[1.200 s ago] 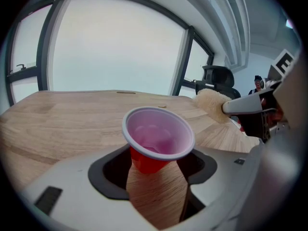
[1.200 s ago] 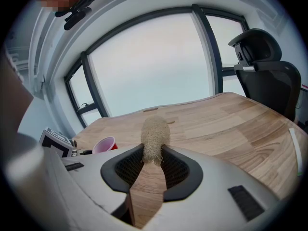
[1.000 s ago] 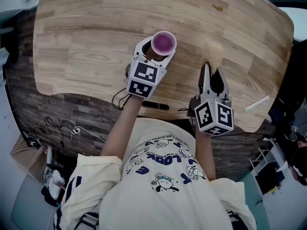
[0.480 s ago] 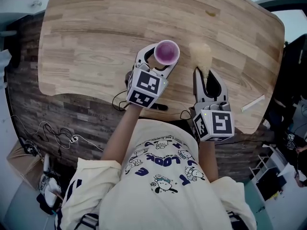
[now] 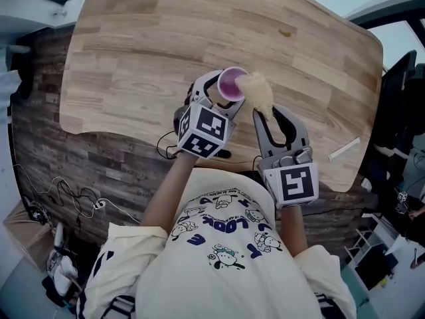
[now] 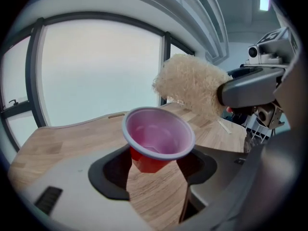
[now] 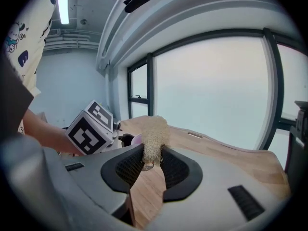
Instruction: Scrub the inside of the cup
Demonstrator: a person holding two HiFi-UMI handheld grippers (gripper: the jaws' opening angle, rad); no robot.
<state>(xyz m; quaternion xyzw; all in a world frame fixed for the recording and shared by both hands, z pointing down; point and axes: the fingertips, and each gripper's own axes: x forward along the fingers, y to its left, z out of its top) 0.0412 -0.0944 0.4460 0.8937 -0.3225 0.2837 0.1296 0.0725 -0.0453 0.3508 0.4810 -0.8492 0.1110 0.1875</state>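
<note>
A red cup (image 5: 231, 84) with a pale purple inside sits between the jaws of my left gripper (image 5: 222, 90), which is shut on its red body. The left gripper view shows the cup (image 6: 158, 136) tipped toward the camera, held above the wooden table (image 5: 133, 58). My right gripper (image 5: 272, 115) is shut on a beige loofah scrubber (image 5: 257, 93). The scrubber's tuft (image 6: 190, 88) hangs just beside and above the cup's right rim, outside the cup. In the right gripper view the loofah (image 7: 154, 138) stands pinched between the pads, with a sliver of the cup (image 7: 136, 139) behind it.
A white strip (image 5: 344, 149) lies near the table's right front edge. A small dark object (image 5: 216, 153) sits at the front edge below the left gripper. Cables (image 5: 80, 198) trail on the floor at the left. The far half of the table is bare wood.
My right gripper has carried the loofah leftward, from a gap away to right beside the cup's rim. The left gripper still holds the cup in about the same spot.
</note>
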